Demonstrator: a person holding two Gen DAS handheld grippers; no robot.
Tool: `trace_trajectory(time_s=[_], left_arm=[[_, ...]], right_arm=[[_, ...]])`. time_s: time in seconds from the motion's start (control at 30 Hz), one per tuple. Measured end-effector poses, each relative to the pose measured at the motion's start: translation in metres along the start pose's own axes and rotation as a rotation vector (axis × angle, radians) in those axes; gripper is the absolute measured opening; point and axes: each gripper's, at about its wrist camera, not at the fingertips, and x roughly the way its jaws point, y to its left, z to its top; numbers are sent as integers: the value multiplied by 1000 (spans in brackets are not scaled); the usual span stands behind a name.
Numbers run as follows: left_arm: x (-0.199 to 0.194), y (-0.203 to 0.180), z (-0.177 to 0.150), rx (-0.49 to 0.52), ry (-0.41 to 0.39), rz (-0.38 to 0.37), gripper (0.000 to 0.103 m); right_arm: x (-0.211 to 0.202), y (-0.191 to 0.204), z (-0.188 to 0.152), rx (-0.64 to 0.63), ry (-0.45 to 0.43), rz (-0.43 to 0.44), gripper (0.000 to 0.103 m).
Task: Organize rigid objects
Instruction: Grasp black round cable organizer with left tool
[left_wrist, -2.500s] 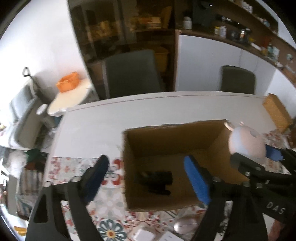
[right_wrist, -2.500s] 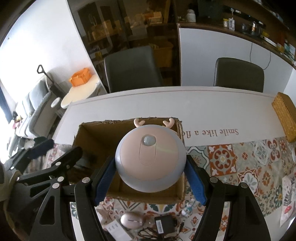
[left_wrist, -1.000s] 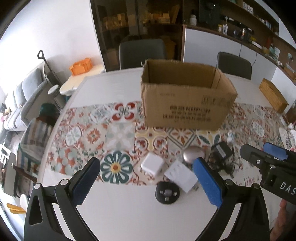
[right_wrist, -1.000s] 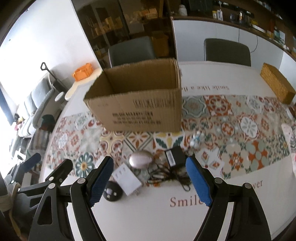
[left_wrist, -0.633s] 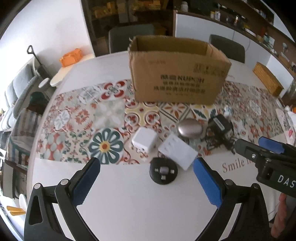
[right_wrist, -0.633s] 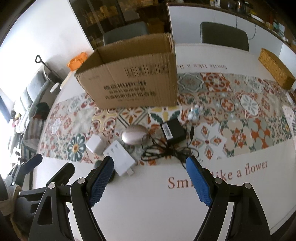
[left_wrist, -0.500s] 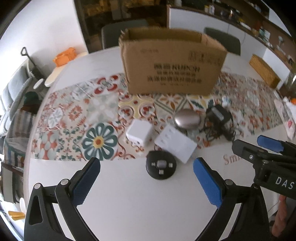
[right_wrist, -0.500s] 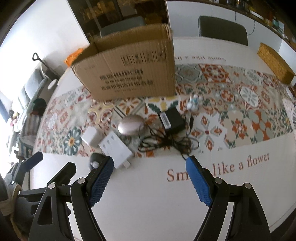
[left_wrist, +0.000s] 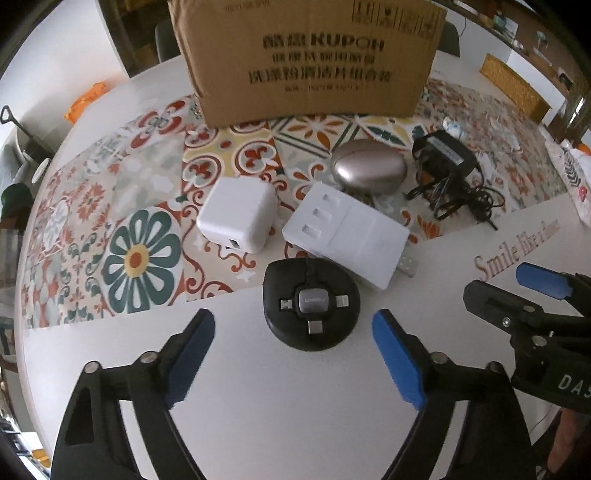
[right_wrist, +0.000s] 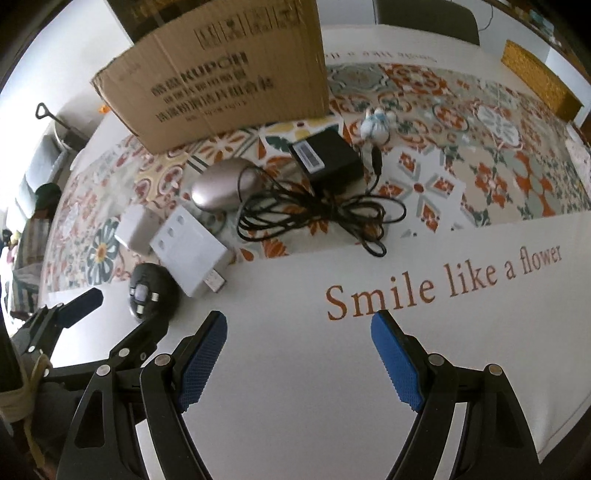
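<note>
A brown cardboard box (left_wrist: 306, 59) stands on the table; it also shows in the right wrist view (right_wrist: 221, 77). In front of it lie a round black cable adapter (left_wrist: 311, 302), a white cube charger (left_wrist: 238, 214), a white flat power adapter (left_wrist: 345, 234), a silver oval case (left_wrist: 368, 167) and a black power brick with cable (left_wrist: 445, 157). My left gripper (left_wrist: 293, 350) is open and empty, just short of the round black adapter. My right gripper (right_wrist: 299, 354) is open and empty over bare white tablecloth, right of the round black adapter (right_wrist: 153, 291).
A small white-blue figurine (right_wrist: 375, 123) stands right of the box. A wicker basket (right_wrist: 539, 83) sits at the far right. The black cable (right_wrist: 317, 214) sprawls over the patterned runner. A white packet (left_wrist: 576, 184) lies at the right table edge.
The right gripper let the round pink-grey item go at the box. Both grippers then drew back and came down low toward the items in front of the box.
</note>
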Motion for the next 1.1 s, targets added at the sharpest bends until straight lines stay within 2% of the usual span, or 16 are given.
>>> trace_trajectory(time_s=[0.27, 0.37, 0.5, 0.73, 0.97, 1.1], left_arm=[[16, 0, 5, 20, 3, -19, 80], [19, 1, 7, 12, -3, -27, 75], [16, -1, 8, 20, -28, -34, 56], [13, 4, 3, -10, -23, -40, 56], [-16, 24, -16, -142, -46, -45, 56], [-32, 37, -26, -205, -67, -12, 56]], right_arm=[[13, -1, 0, 6, 26, -12, 80], [16, 1, 2, 0, 30, -20, 80], [20, 3, 2, -7, 38, -23, 80], [20, 11, 3, -36, 39, -15, 80], [13, 26, 3, -100, 62, 18, 80], [9, 46, 9, -163, 77, 55, 80]])
